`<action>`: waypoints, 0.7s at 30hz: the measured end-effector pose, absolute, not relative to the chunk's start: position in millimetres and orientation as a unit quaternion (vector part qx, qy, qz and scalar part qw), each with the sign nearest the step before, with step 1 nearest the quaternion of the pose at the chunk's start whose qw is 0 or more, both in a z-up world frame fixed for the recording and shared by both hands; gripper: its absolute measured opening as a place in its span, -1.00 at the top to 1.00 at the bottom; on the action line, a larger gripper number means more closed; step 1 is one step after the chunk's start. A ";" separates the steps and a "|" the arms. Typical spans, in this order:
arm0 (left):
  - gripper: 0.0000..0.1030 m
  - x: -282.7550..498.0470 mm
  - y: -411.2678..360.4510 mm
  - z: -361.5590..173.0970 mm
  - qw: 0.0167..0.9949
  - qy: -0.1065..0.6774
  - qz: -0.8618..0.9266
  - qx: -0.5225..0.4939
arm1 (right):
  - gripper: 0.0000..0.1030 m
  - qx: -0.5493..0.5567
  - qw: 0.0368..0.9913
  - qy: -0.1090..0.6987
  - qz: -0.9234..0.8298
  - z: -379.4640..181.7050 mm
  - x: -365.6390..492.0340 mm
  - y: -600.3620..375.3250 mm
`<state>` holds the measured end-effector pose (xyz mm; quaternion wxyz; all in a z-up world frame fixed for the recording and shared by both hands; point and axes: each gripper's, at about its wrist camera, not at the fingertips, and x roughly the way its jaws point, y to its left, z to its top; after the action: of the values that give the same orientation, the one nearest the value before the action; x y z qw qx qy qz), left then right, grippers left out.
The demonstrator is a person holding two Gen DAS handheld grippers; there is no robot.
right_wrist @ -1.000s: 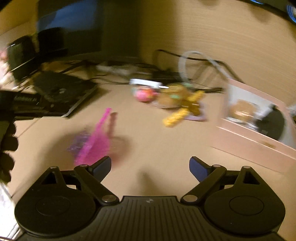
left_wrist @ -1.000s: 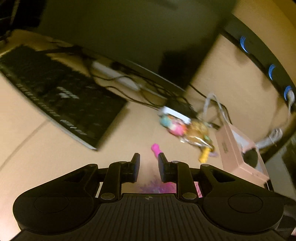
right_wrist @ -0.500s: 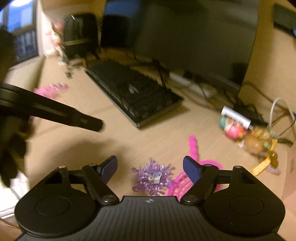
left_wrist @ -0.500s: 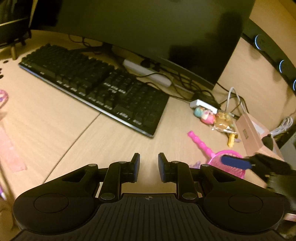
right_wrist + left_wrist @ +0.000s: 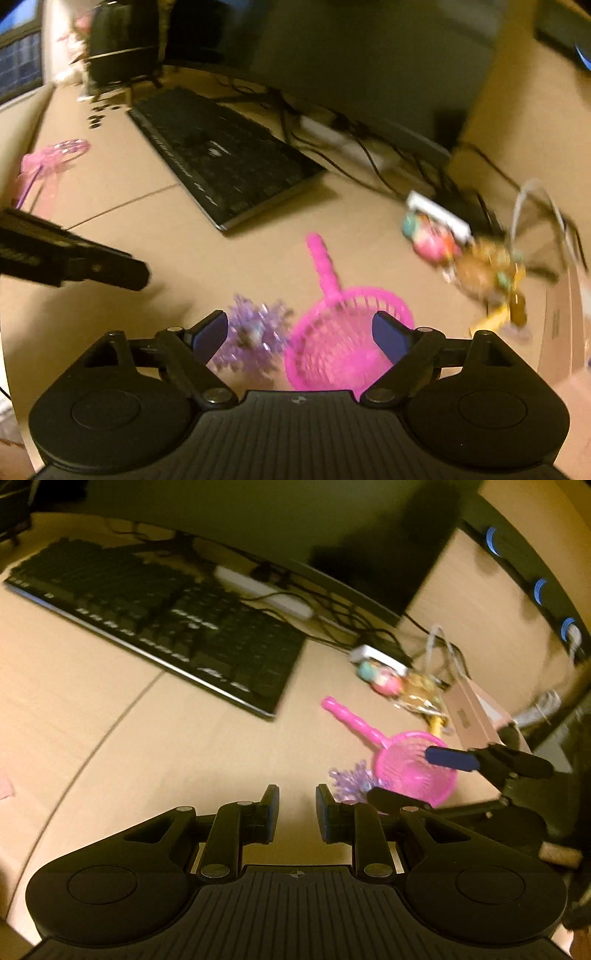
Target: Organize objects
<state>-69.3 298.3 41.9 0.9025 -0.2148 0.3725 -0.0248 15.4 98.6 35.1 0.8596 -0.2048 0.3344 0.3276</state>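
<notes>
A pink toy sieve (image 5: pixel 343 347) with a long handle lies on the desk beside a purple snowflake toy (image 5: pixel 255 332); both also show in the left wrist view, the sieve (image 5: pixel 410 771) and the snowflake (image 5: pixel 351 781). My right gripper (image 5: pixel 301 334) is open, its fingers spanning the snowflake and the sieve's bowl from just above; it shows in the left wrist view (image 5: pixel 417 775). My left gripper (image 5: pixel 296 812) is nearly shut and empty, left of the toys. A pile of small toys (image 5: pixel 465 254) lies further right.
A black keyboard (image 5: pixel 166 624) and a monitor (image 5: pixel 369 48) stand behind. Cables and a white power strip (image 5: pixel 266 594) run along the back. A pink box (image 5: pixel 480 709) stands at the right. A pink wand toy (image 5: pixel 48 162) lies far left.
My right gripper has moved forward and down over the snowflake and sieve. My left gripper has swung right, so the toys sit closer to it.
</notes>
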 end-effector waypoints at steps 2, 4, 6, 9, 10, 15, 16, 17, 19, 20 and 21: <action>0.54 -66.9 294.2 40.7 0.901 0.378 -0.037 -0.209 | -0.73 -0.187 0.861 0.346 0.323 33.2 19.3 86.3; 0.54 -63.1 287.8 39.3 0.901 0.384 -0.052 -0.197 | -0.75 -0.174 0.862 0.351 0.321 31.3 21.4 79.9; 0.54 -59.0 278.0 38.2 0.900 0.390 -0.068 -0.181 | -0.70 -0.163 0.864 0.359 0.313 29.0 23.4 72.2; 0.54 -55.5 262.1 37.8 0.898 0.398 -0.095 -0.161 | -0.16 -0.140 0.867 0.375 0.296 28.2 25.4 58.5; 0.54 -54.4 256.5 37.4 0.898 0.400 -0.100 -0.155 | -0.03 -0.135 0.869 0.380 0.286 27.5 25.9 52.8; 0.54 -47.7 233.7 32.0 0.897 0.407 -0.115 -0.132 | -0.02 -0.113 0.882 0.393 0.234 23.6 25.2 13.4; 0.54 -46.2 229.8 31.5 0.896 0.408 -0.118 -0.130 | -0.02 -0.112 0.882 0.396 0.229 23.0 23.2 5.1; 0.54 -45.3 224.5 31.3 0.896 0.410 -0.120 -0.125 | -0.02 -0.112 0.882 0.398 0.225 23.2 20.5 -3.0; 0.54 -43.4 211.5 32.8 0.898 0.408 -0.126 -0.108 | -0.03 -0.116 0.884 0.395 0.222 26.6 12.3 -18.8; 0.54 -43.5 205.2 33.3 0.900 0.406 -0.129 -0.099 | -0.06 -0.117 0.886 0.390 0.224 29.1 6.4 -27.0; 0.54 -42.9 200.0 33.3 0.901 0.404 -0.130 -0.088 | -0.18 -0.117 0.886 0.388 0.226 30.8 2.4 -34.0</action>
<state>-42.9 200.0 33.3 0.9011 -0.0880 0.4041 -0.1303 2.4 -34.0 30.8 0.8859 -0.1171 0.3877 0.2262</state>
